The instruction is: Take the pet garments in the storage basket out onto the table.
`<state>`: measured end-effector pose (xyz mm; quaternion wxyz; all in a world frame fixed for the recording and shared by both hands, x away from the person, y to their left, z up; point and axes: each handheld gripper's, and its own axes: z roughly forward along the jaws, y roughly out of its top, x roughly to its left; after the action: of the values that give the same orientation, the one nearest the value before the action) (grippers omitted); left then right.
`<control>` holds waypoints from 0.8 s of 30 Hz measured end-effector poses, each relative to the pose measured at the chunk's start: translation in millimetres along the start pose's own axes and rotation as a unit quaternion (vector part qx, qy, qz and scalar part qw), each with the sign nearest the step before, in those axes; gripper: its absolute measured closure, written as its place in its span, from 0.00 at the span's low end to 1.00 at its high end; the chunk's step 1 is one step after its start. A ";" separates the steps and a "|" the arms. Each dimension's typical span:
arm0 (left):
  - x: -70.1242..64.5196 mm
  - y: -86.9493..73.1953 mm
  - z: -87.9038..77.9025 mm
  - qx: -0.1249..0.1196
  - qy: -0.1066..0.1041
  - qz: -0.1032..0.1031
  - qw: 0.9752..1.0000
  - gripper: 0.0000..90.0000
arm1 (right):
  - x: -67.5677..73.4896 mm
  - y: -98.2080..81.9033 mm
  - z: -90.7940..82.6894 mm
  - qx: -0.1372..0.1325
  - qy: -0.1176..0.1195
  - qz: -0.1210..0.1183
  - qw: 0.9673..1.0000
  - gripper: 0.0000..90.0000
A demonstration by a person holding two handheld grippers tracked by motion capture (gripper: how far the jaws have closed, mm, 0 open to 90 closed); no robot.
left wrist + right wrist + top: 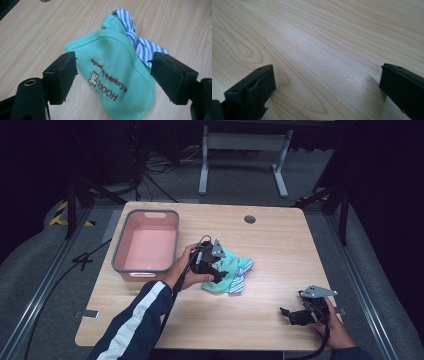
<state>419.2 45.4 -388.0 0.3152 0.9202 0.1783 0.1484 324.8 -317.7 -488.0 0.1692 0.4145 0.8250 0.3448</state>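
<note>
We see a light wooden table (280, 245) on grey carpet (240, 180). Left of the crumpled mint-green cloth (117, 75) sits a pink plastic bin (147, 245). Our left gripper (112, 75) straddles the cloth, jaws apart; our right gripper (327, 87) gapes over bare wood.

we see the tabletop (280, 255) lit bright from above while the room around it is dark. close up, soft shadows sit under the black jaws, slightly blurry.

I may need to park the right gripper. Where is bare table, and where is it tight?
Bare wood: the stretch between the green cloth and the right gripper, the far right side past the grommet hole, and the near edge below the left gripper. Crowded: the strip between the pink bin and the cloth.
</note>
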 end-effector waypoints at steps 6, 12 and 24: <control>-6.1 -3.2 -9.6 0.011 0.002 0.024 1.000 0.24 | 0.0 0.0 0.0 0.000 0.000 0.000 1.000 0.01; -12.9 -11.0 -22.2 0.014 0.005 0.044 0.999 0.24 | 0.0 0.0 0.0 0.000 0.000 0.000 1.000 0.01; -25.2 -36.2 -43.6 0.031 0.003 0.068 0.997 0.24 | 0.0 0.0 0.0 0.000 0.000 0.000 1.000 0.01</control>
<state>371.5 84.4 -381.9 0.2755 0.9390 0.1209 0.1667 324.8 -317.7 -488.0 0.1693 0.4144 0.8250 0.3449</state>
